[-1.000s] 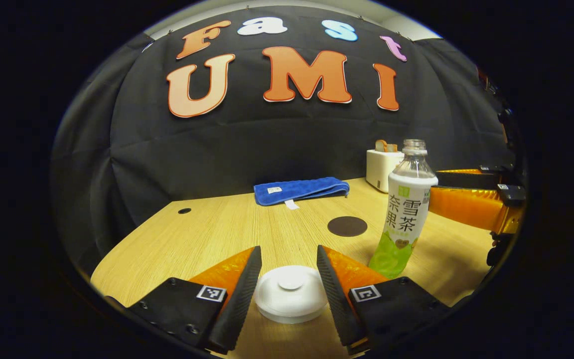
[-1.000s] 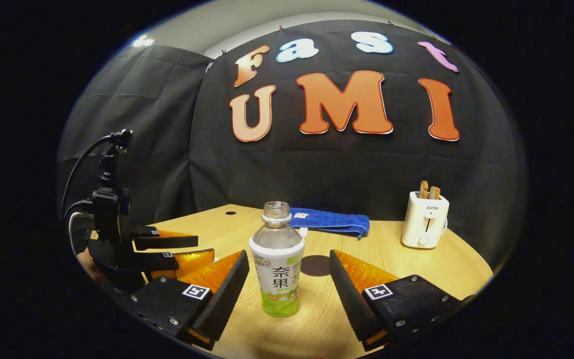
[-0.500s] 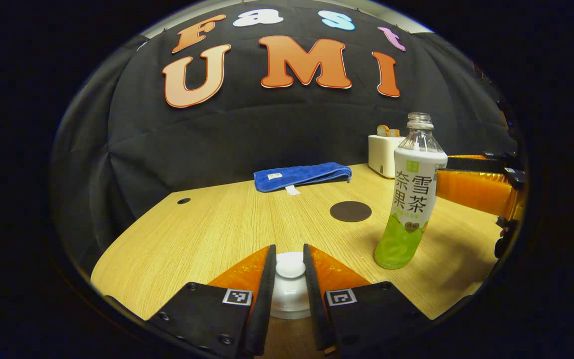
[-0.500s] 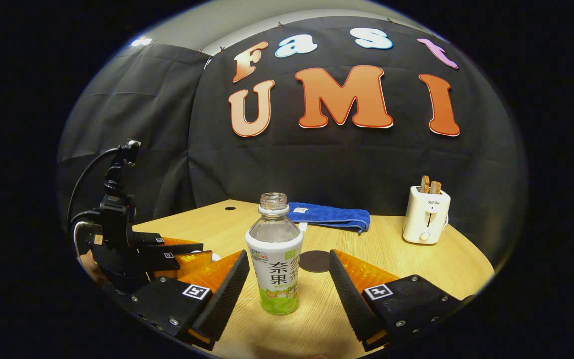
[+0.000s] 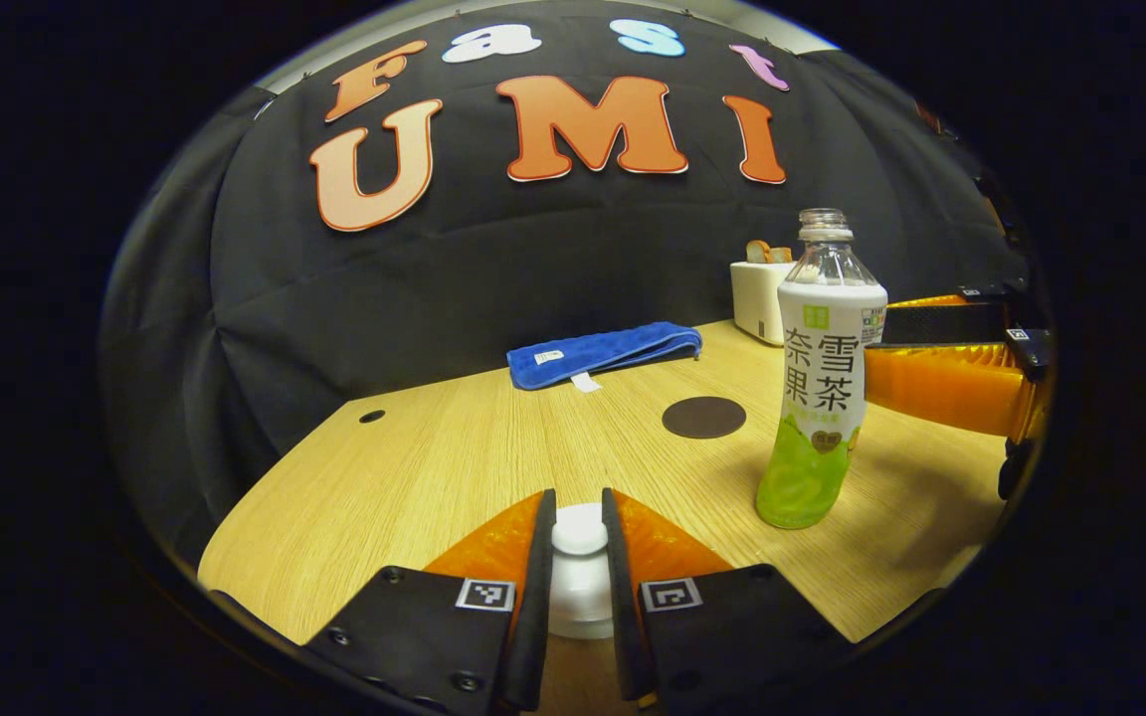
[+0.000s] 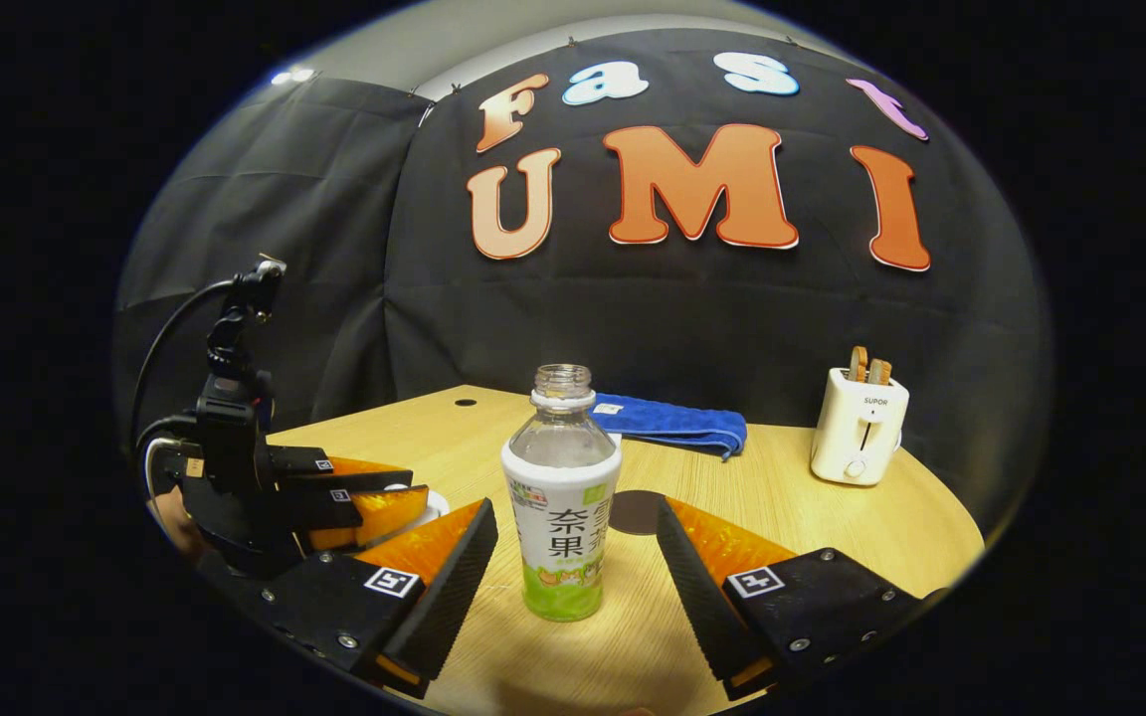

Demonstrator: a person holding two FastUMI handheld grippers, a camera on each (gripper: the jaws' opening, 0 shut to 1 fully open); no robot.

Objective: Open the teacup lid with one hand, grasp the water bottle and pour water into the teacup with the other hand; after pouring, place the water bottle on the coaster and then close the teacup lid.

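In the left gripper view my left gripper (image 5: 578, 542) is shut on the knob of the white teacup lid (image 5: 579, 587), low at the near table edge. The uncapped water bottle (image 5: 820, 373) with a white and green label stands upright to its right. A dark round coaster (image 5: 703, 417) lies behind it. In the right gripper view my right gripper (image 6: 573, 557) is open, its fingers on either side of the water bottle (image 6: 561, 497) without touching it. The coaster (image 6: 635, 511) is partly hidden behind the bottle. The left gripper (image 6: 374, 497) sits at the left, a sliver of white lid beside it.
A folded blue towel (image 5: 601, 351) lies at the back of the wooden table (image 5: 434, 467). A white toaster (image 6: 859, 428) with toast stands at the back right. A small hole (image 5: 371, 416) marks the table's far left.
My left gripper closed from open onto the lid's knob and has lifted slightly. The right gripper stays open around the bottle, edging a little closer.
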